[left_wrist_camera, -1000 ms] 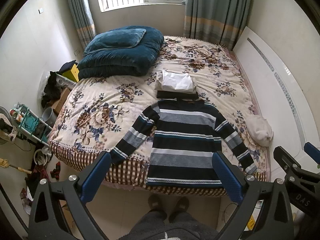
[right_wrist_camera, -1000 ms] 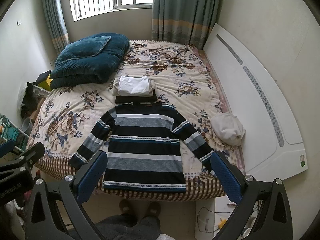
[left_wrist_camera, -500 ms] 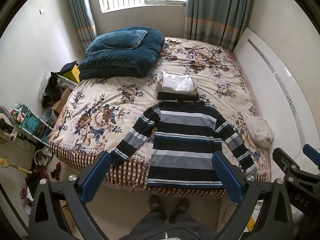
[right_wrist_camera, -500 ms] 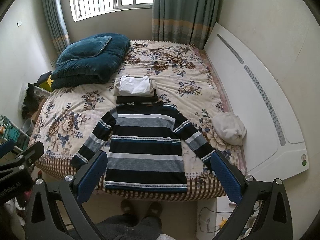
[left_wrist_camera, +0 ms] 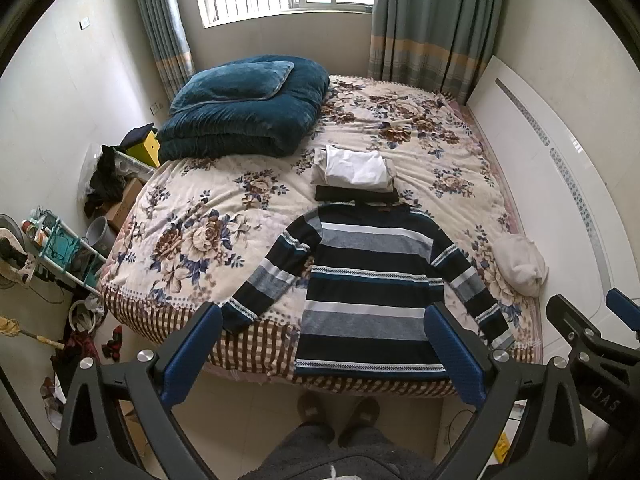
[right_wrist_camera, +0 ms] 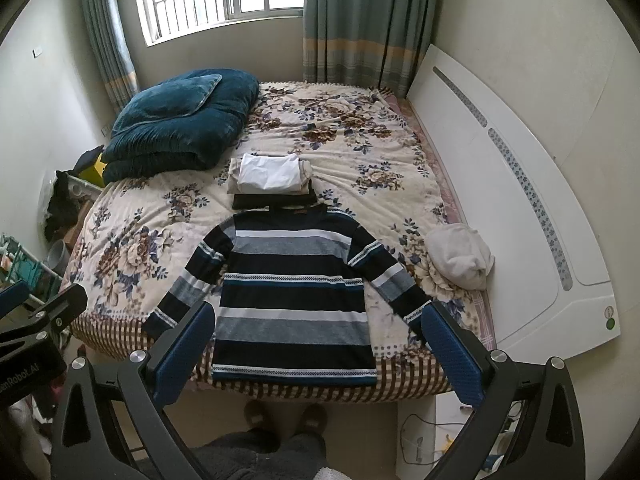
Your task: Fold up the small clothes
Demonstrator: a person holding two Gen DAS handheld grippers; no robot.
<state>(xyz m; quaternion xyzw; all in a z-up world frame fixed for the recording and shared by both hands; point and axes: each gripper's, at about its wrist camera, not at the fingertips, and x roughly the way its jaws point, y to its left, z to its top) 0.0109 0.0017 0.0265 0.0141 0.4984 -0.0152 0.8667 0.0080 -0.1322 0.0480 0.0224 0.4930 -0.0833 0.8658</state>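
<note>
A: What fills the frame, largest first?

B: The bed (left_wrist_camera: 224,216) spans the middle of both views. The sweater (left_wrist_camera: 372,288) lies flat on its lower centre, sleeves splayed down to either side, hem at the bed's near edge. Above the collar, centre frame, sits a folded stack (right_wrist_camera: 272,184); a white bundle (right_wrist_camera: 460,256) lies at centre right.

A: And the tongs?

B: The left tongs (left_wrist_camera: 326,354) and right tongs (right_wrist_camera: 320,354) hang at the bottom of their views, jaws spread wide, holding nothing. Both are apart from the cloth, above the hem. In the left view the sweater sits right of centre between the fingers; in the right view its body lies squarely between them.

A: How should the step go?

B: Judged from the layout, the first fold is not yet begun. Lower each tongs to a sleeve cuff, pinch one layer only, and carry the sleeve across the chest, keeping the body flat. The hem overhanging the edge may slide if tugged.
</note>
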